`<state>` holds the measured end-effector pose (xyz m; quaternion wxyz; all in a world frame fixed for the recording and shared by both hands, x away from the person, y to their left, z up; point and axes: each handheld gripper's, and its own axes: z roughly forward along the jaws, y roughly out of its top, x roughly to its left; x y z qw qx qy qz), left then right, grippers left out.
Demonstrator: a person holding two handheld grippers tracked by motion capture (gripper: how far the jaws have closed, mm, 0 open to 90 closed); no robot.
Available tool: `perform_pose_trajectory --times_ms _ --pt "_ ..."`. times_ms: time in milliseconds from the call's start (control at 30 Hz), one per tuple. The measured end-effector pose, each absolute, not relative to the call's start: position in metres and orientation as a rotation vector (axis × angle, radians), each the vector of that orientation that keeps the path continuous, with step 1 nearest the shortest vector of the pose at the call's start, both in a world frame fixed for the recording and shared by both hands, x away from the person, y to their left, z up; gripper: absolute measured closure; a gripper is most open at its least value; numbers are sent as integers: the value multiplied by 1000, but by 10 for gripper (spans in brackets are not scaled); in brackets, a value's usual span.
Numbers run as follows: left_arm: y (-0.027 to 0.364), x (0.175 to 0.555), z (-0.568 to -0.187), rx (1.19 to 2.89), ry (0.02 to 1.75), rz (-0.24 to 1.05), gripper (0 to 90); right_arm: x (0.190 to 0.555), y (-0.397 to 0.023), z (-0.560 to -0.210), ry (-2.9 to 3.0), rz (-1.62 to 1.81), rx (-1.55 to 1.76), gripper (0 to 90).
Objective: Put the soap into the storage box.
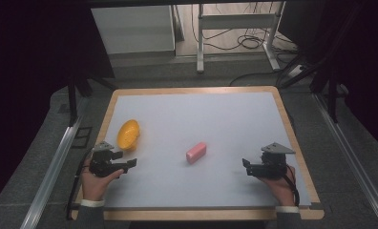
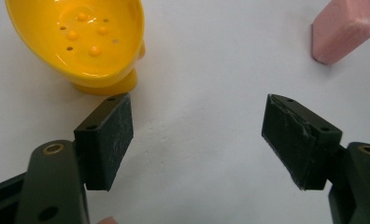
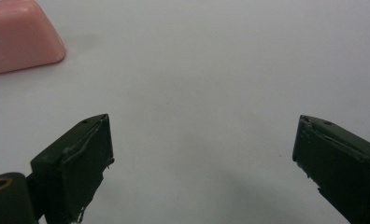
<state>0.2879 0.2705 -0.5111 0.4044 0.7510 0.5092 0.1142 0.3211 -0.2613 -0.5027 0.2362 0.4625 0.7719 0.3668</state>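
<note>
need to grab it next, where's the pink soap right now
In the high view the soap lies near the table's middle, apart from the yellow dish at its left, between both grippers.

- White table top (image 1: 201, 119): lies under the left gripper (image 1: 132, 163) and the right gripper (image 1: 245, 164).
- Wooden rim (image 1: 196, 90): well beyond both.
- Metal rail (image 1: 53, 164): outside the left gripper.
- Second rail (image 1: 349, 157): outside the right gripper.
- White cabinet (image 1: 132, 28): far beyond the left gripper.
- Desk frame (image 1: 237, 21) and floor cables (image 1: 249, 43): far beyond the right gripper.
</note>
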Motion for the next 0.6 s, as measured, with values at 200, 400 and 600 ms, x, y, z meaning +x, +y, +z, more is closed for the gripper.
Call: perform_pose_trajectory --times_ms 200,400,600 --pt "272 287 -511 1894 1287 287 250 322 -270 -500 2093 1034 1285 48" --pt "273 285 -509 1880 1292 305 251 324 -274 -503 2092 1007 1316 48" --pt "272 285 -510 1886 1303 304 250 324 -279 -502 2066 1027 1336 56"
